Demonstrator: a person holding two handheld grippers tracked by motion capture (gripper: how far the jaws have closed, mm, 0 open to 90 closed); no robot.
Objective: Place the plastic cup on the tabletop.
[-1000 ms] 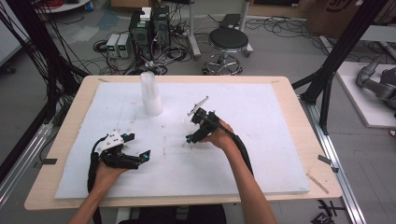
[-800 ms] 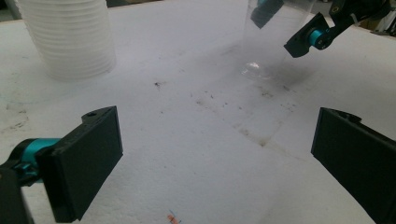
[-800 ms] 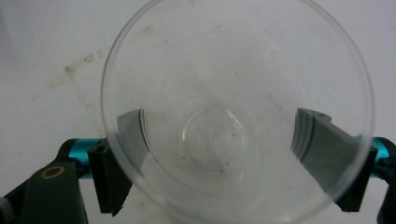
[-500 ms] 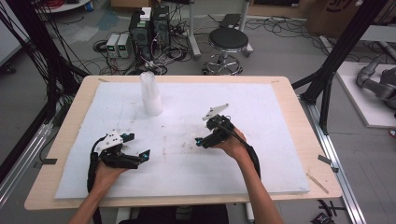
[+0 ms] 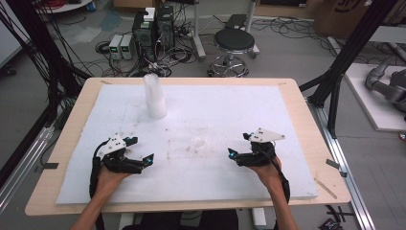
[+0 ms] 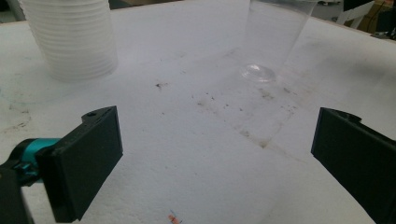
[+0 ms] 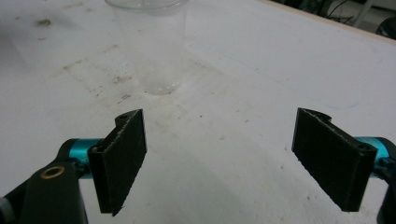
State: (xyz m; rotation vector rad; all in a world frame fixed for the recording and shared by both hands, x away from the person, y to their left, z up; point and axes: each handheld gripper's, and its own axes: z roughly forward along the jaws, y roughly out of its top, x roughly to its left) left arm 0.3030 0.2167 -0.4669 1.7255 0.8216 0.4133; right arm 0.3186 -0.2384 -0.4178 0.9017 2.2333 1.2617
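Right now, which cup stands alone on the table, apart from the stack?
The single clear cup mid-table; unlike the white stacked cups, it is transparent and unnested.

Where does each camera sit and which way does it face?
High view: above the person's side of the table, looking forward and down on the white board; both forearms, left tool and right tool.
Left gripper view: on the left tool, facing the cup stack and clear cup; own open jaws.
Right gripper view: on the right tool, facing the clear cup; own open jaws.
Shared: both gripper views catch the clear cup.
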